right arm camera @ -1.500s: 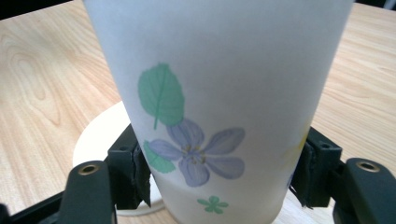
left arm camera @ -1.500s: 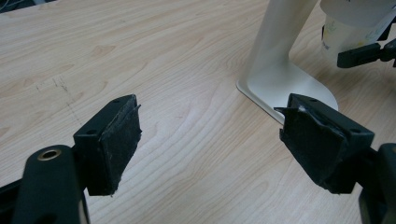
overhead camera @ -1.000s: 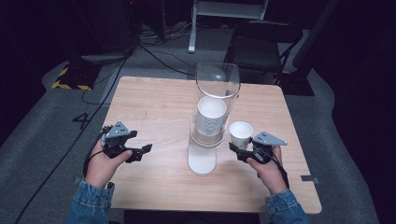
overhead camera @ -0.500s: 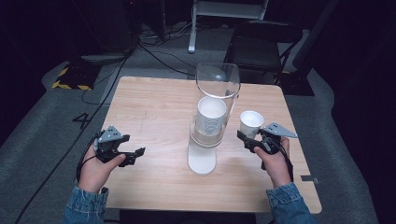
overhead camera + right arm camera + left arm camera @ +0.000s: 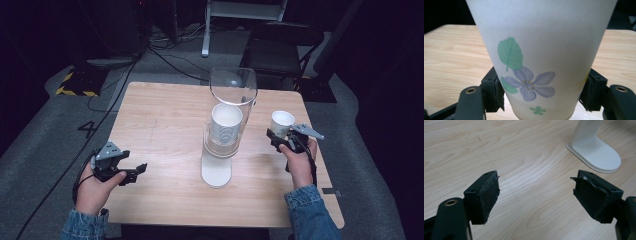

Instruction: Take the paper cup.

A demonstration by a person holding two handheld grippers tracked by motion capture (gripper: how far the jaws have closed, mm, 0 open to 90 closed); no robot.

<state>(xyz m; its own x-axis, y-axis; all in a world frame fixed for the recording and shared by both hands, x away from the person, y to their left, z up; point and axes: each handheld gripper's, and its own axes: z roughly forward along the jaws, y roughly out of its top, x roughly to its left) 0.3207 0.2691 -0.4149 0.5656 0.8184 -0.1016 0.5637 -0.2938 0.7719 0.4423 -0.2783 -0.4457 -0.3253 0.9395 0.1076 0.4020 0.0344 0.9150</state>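
You are working at a wooden table, and the biggest thing on it is the cup dispenser standing at the middle: a clear tube on top, a stack of white cups showing beneath it, and a flat white foot pointing toward your edge of the table.

To the right of that dispenser, well apart from it, you are holding a single paper cup in your right gripper. In the right gripper view the cup is standing upright, mouth up, its long axis running straight up between the two black jaws, which are clamping its lower wall from either side. The floral print is facing the camera. Whether the cup's base is touching the wood cannot be told from here.

This is the relation that matters: the cup is sitting on the right side of the dispenser, in your right hand, so any setting down or carrying is falling to that hand, with the dispenser standing between the cup and your other arm.

Your left gripper is hovering low near the front left of the table, jaws spread wide with nothing between them, pointing toward the dispenser's foot and well short of it.
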